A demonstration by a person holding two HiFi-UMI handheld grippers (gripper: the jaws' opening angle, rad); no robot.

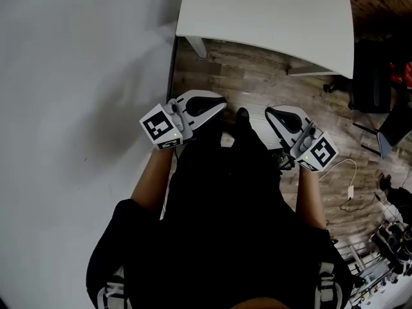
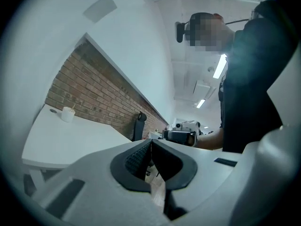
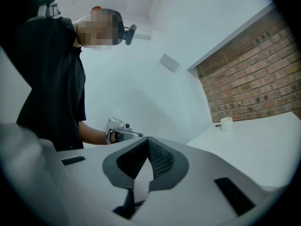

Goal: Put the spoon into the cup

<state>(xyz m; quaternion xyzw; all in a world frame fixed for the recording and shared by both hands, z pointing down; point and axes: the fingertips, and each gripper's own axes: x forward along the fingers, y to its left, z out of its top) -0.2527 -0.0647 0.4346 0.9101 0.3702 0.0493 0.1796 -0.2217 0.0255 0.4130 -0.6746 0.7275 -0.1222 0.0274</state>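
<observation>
Closest to us is the black shirt [image 1: 219, 224] of the person, who stands on the wooden floor [image 1: 257, 76] a little short of the white table [image 1: 270, 11]. We see both tongs held low in front of the body, on the near side of the table and not touching it. The left tongs [image 1: 221, 103] are pressed together, with nothing between the ribbed pads. The right tongs [image 1: 269, 112] are pressed together as well, and also empty. The white cup [image 3: 226, 124] stands upright on the far part of the table, near the brick wall [image 3: 254, 79] and well apart from both tongs. A thin stem [image 3: 230, 113] rises from the cup, but it is too small for us to say what it is.
</observation>
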